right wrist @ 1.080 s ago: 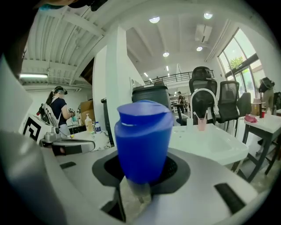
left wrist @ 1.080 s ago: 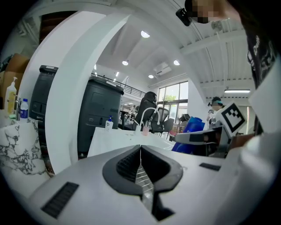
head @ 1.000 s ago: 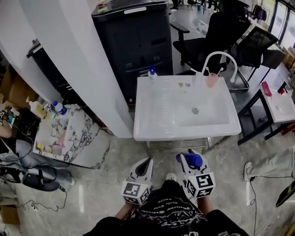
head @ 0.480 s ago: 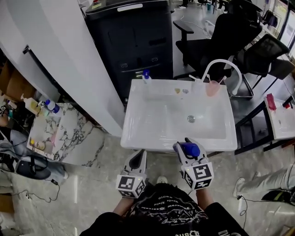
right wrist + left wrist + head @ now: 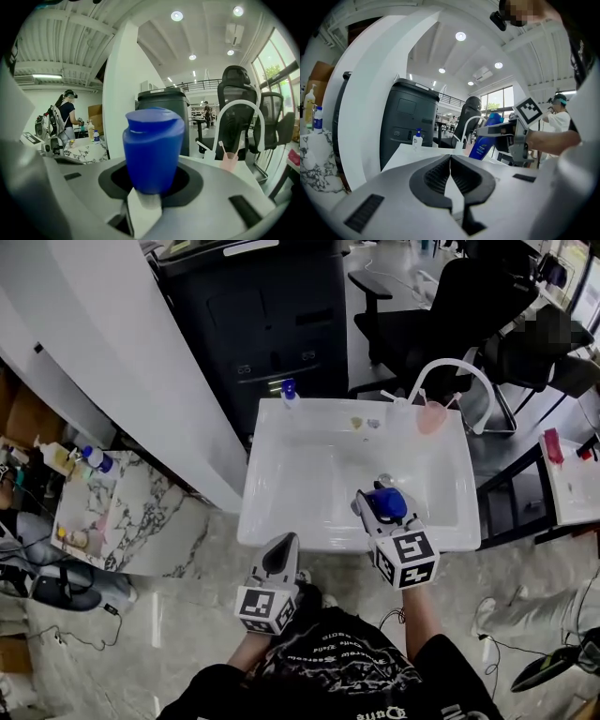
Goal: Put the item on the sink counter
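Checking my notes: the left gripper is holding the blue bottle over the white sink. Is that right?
No, the right gripper holds the blue bottle over the white sink. The right gripper view shows its jaws closed on the bottle; the left gripper has its jaws together with nothing between them.

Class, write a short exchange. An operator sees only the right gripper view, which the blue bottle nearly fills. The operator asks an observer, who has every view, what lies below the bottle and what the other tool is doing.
Operator: I see only the blue bottle gripped in my right tool. What is under it?
Observer: The head view shows it held over the white sink, towards its front edge.
Operator: And the left tool?
Observer: Its own view shows the jaws together with nothing between them.
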Demonstrator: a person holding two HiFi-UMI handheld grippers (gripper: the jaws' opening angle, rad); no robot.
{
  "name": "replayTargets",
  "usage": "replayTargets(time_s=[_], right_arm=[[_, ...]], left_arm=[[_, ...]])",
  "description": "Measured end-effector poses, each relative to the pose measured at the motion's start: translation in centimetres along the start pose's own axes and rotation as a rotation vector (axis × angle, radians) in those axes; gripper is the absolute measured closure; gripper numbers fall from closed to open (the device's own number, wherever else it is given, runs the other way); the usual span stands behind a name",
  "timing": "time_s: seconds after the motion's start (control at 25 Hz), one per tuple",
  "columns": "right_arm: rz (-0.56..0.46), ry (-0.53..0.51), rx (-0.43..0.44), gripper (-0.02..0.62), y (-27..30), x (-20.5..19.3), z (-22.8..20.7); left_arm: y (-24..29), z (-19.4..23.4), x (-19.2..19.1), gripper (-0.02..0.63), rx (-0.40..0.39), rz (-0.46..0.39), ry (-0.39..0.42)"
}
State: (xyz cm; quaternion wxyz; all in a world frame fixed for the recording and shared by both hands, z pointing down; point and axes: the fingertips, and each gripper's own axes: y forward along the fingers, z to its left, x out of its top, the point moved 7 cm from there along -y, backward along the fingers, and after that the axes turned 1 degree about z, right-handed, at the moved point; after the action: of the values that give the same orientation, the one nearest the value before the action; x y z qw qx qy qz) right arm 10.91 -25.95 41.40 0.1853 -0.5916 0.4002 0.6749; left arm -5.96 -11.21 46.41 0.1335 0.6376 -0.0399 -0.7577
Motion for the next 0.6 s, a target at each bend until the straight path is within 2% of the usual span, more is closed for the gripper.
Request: replayTargets(time_s=[0.6], right_arm=[[0.022,-0.104,-0.012,0.457,9.6,5.5,-4.3]], left_arm=[[4.6,4.4,2.4,0.598,-0.008,-0.005,0.009]])
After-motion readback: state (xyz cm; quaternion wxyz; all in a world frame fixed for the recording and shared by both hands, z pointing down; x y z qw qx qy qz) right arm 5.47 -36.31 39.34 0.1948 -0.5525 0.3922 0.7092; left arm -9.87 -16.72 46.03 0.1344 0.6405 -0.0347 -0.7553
